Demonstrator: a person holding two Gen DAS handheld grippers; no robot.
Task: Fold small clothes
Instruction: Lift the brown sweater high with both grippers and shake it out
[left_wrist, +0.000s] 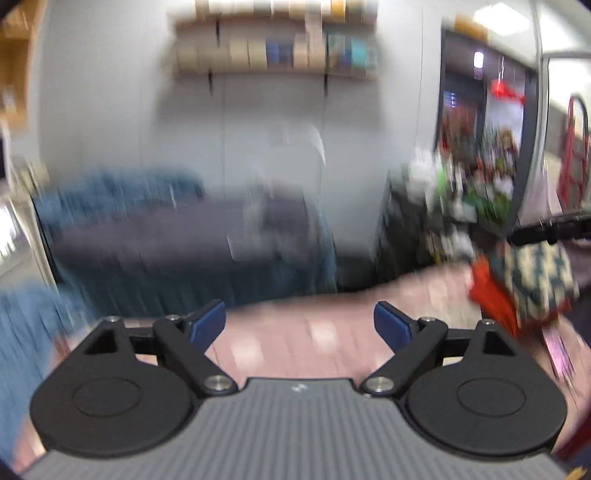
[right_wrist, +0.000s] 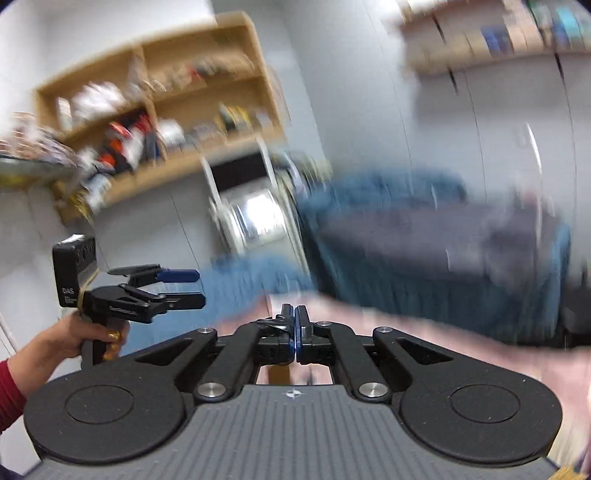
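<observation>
Both views are blurred by motion. My left gripper (left_wrist: 299, 325) is open and empty above a pink surface (left_wrist: 288, 332). It also shows in the right wrist view (right_wrist: 184, 284), held in a hand at the left, jaws apart. A patterned cream and dark-green cloth with an orange part (left_wrist: 532, 280) hangs at the right of the left wrist view from a dark gripper-like tool above it. My right gripper (right_wrist: 295, 325) has its blue pads pressed together. I cannot see cloth between them in its own view.
A blue couch with a dark cover (left_wrist: 177, 236) stands behind the pink surface, also seen in the right wrist view (right_wrist: 436, 243). Wooden shelves (right_wrist: 155, 122) hang on the wall. A cluttered doorway (left_wrist: 484, 147) is at the right.
</observation>
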